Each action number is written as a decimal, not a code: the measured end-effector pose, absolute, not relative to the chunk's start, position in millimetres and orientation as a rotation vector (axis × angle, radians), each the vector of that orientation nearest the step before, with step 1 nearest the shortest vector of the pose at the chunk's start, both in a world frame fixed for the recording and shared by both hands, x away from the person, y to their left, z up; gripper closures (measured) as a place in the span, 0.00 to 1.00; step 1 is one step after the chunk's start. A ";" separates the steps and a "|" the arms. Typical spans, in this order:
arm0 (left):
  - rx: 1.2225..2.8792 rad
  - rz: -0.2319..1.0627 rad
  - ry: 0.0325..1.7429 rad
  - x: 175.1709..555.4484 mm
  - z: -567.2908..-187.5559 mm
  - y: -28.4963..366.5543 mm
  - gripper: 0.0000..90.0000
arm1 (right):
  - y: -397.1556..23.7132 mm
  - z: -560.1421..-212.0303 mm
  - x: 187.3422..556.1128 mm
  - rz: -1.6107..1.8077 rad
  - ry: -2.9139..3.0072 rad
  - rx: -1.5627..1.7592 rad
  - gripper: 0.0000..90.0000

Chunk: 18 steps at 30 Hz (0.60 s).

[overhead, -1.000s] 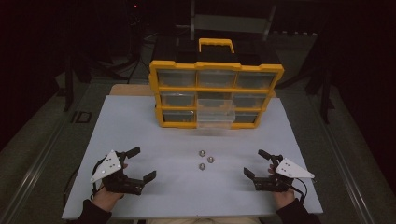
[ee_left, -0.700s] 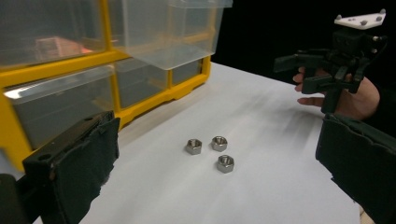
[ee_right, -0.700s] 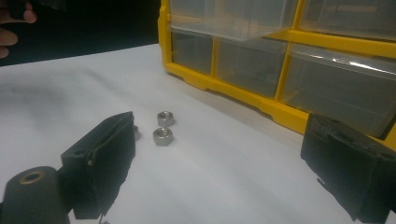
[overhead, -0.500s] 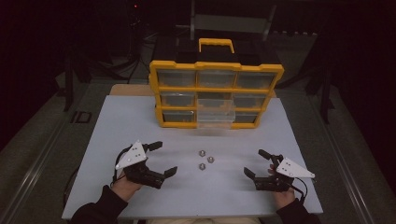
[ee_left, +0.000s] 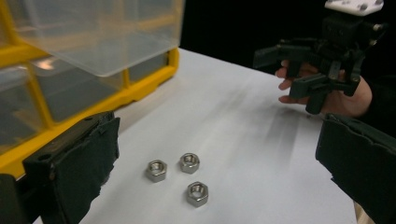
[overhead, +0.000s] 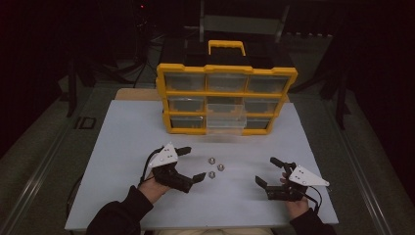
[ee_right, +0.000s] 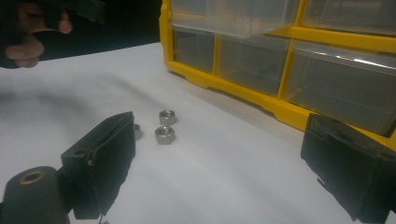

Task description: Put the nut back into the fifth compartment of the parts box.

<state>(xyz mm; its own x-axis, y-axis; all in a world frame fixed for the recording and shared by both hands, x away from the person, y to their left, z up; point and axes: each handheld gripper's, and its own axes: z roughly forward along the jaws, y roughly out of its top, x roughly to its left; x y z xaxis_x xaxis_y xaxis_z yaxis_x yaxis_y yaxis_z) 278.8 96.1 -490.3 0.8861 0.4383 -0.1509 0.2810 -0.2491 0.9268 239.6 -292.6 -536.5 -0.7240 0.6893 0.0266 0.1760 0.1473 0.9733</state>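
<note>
Your left tool is open and empty, right next to the three nuts on the white table. Your right tool is open and empty too, off to the side of the nuts

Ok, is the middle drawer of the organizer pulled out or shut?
Pulled out. The clear middle drawer juts forward of the yellow organizer frame, overhanging the table; neighbouring drawers sit flush.

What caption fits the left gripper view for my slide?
Open left gripper faces three steel nuts beside the yellow drawer organizer.
</note>
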 end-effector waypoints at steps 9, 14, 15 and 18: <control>1.902 0.073 0.538 292.1 -497.7 71.0 0.00 | -293.1 -536.7 239.9 1.609 2.006 0.826 0.12; 1.985 0.060 0.528 297.6 -505.0 55.9 0.00 | -292.4 -536.9 239.8 1.609 2.011 0.824 0.12; 2.000 0.057 0.522 298.3 -507.3 53.4 0.00 | -292.2 -537.0 239.7 1.609 2.012 0.827 0.12; 2.046 0.074 0.522 299.9 -515.1 47.0 0.05 | -292.3 -537.2 239.9 1.613 2.013 0.826 0.12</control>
